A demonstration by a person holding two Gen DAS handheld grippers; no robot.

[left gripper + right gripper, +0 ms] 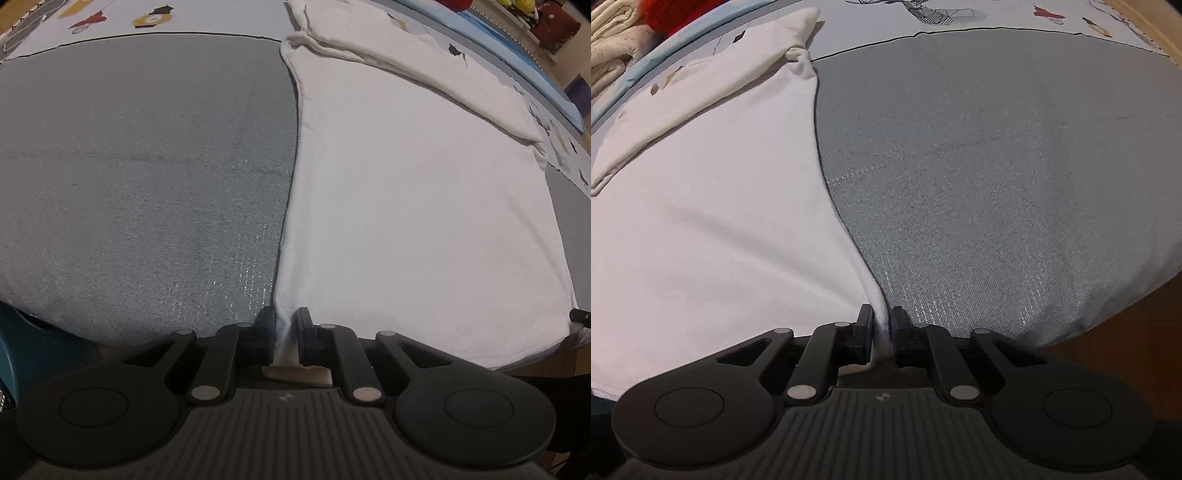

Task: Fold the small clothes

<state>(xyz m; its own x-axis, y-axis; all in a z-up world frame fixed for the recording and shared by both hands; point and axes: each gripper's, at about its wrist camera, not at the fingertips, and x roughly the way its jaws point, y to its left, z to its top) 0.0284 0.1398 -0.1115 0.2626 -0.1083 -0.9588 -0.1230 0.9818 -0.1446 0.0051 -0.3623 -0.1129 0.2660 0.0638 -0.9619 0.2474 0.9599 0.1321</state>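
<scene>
The right tool [882, 332] pinches the near edge of a white garment [713, 206] lying flat on a grey mat [979, 166].

Both wrist views steeply downward, close over perhaps the same white garment [406, 203] [701, 203].

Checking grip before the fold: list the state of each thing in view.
white garment: spread flat on the grey mat, sleeves folded in at the far end, near corners pinched.
left gripper: shut on the garment's near left corner.
right gripper: shut on its near right corner.
grey mat: flat, partly covered.
</scene>
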